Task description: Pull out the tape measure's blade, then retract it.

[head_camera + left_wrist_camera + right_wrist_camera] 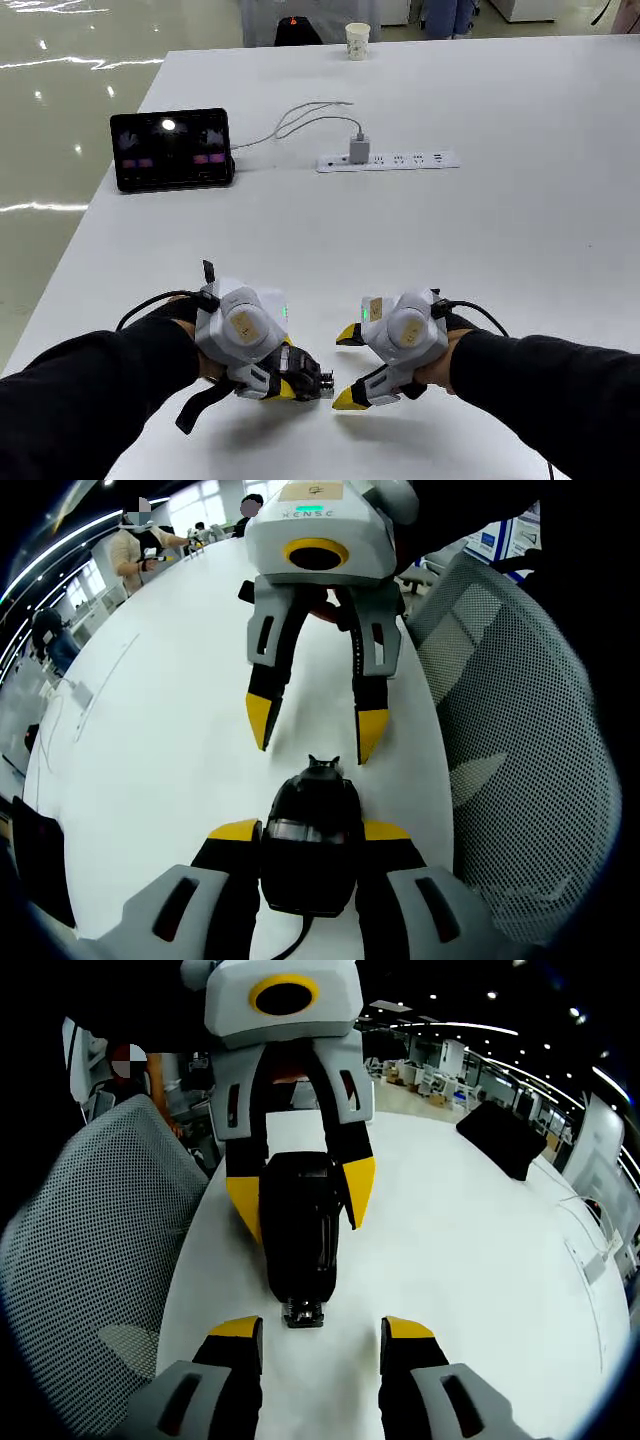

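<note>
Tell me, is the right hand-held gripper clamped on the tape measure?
No, the right hand-held gripper stands open, gripping nothing, while the left hand-held gripper clamps the black tape measure.

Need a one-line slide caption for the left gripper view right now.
Left gripper holds the black tape measure; the open right gripper faces it without touching.

Black tape measure (pixel 310 830), blade wound in, clamped in left gripper (pixel 310 832), hook end toward right gripper (pixel 316 728)
</note>
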A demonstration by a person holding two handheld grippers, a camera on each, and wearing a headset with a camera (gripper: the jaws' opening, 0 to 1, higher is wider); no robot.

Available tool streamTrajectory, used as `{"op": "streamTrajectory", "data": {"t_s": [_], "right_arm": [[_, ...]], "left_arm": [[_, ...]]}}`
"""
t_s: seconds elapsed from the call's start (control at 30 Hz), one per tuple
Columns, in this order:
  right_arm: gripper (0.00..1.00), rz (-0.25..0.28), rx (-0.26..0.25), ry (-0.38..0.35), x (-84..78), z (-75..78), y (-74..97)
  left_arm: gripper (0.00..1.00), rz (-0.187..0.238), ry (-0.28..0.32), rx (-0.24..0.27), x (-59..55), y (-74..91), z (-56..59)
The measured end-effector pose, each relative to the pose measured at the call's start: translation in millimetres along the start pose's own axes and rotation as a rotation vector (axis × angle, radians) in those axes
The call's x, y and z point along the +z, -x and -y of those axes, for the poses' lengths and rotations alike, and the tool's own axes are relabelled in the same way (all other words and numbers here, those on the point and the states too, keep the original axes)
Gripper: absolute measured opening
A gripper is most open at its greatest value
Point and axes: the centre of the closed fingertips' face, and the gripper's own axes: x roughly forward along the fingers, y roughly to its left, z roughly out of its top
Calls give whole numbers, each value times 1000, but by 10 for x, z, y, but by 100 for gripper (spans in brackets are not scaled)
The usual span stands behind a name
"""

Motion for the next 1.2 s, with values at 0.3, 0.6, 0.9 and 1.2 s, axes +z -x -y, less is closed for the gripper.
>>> {"op": "streamTrajectory", "data": {"t_s": [0.3,0.6,0.9,1.2], "right_arm": [[34,7,16,7,54,-41,-64],[22,1,22,11,40,-43,-120],[13,-11,42,29,49,-80,-175],[11,-2,52,10,42,-56,-192]], "left_arm": [[31,3,0,-3,5,5,0],[31,6,3,0,6,4,-10],[31,9,3,-2,1,4,-18],[31,7,5,-4,0,9,-22]]}}
